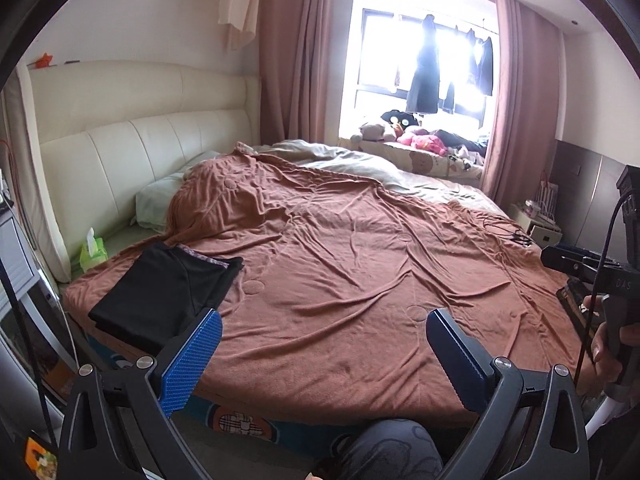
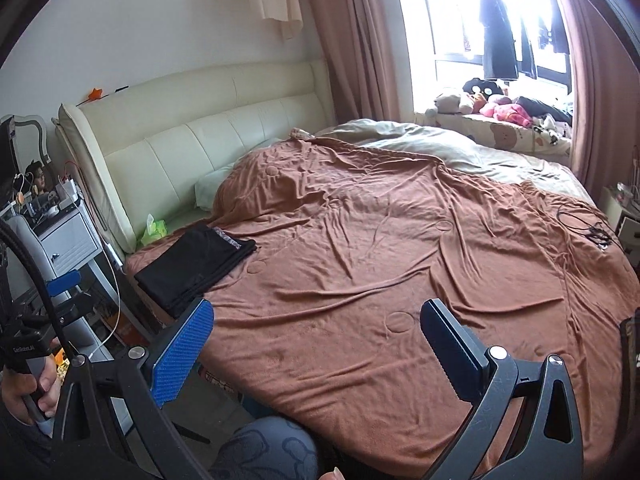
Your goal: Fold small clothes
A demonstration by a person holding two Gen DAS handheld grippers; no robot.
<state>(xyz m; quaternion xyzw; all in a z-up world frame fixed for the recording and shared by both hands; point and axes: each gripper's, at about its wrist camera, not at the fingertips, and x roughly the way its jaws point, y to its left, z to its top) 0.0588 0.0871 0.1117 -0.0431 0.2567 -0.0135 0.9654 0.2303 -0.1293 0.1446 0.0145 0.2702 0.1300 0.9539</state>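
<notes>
We hold both tongs, left (image 1: 320, 344) and right (image 2: 316, 340), spread wide and empty. The folded black garment (image 1: 160, 292) lies near-left on the bed (image 1: 360, 260); soft, light, best pinched at its corners.

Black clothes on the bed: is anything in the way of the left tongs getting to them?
Nothing visible. The black clothes lie folded on the blanket near its left corner, and the open left tongs hover just beside them, apart, with only blanket between.

Home bedroom, bed (image 1: 340, 240), padded headboard (image 1: 140, 140), curtained window (image 1: 420, 60)
</notes>
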